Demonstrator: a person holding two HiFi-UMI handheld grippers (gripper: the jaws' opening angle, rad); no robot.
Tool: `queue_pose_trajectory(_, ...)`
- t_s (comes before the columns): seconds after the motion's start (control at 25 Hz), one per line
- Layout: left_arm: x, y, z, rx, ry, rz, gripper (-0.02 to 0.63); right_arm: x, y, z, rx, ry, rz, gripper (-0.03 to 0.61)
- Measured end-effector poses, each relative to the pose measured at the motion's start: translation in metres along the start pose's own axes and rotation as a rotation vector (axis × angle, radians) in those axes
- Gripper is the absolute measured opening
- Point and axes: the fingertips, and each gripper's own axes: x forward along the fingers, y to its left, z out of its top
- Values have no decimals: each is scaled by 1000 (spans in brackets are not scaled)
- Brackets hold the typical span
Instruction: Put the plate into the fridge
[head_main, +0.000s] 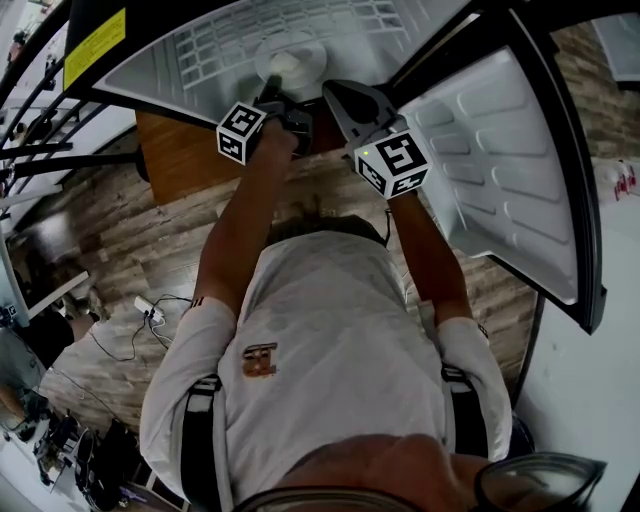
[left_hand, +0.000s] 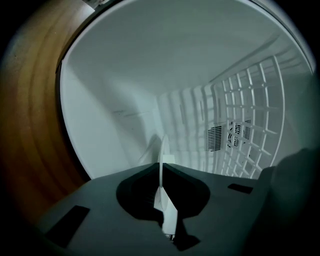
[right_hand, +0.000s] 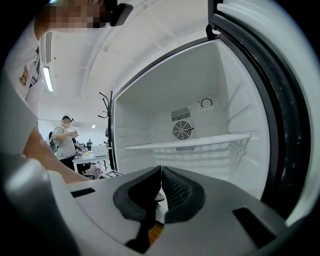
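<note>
Room: wood-plank floor, with an open white fridge ahead and its door standing out at the right. Left gripper, reaching inside the fridge cavity: jaws clamped on the rim of a white plate, which lies over the white wire shelf (in the left gripper view the plate shows edge-on as a thin pale line between the jaws). Right gripper, just beside the left at the fridge mouth: jaws pressed together with nothing between them, facing a shelf and a round fan grille on the back wall.
</note>
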Motion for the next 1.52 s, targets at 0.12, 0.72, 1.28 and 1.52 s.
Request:
queue_pose_trajectory(0.12, 4, 2, -3, 0, 5, 6, 25, -2, -3, -2, -1, 6, -9, 32)
queue_pose_trajectory(0.72, 10, 2, -5, 21, 49, 72, 26, -6, -3, -5, 4, 13, -14, 32)
queue_pose_trajectory(1.28, 11, -2, -11, 113, 119, 153, 109, -5, -4, -6, 5, 11, -14, 32)
queue_pose_trajectory(1.52, 7, -3, -11, 151, 107, 204, 161, -6, -3, -7, 7, 9, -12, 32)
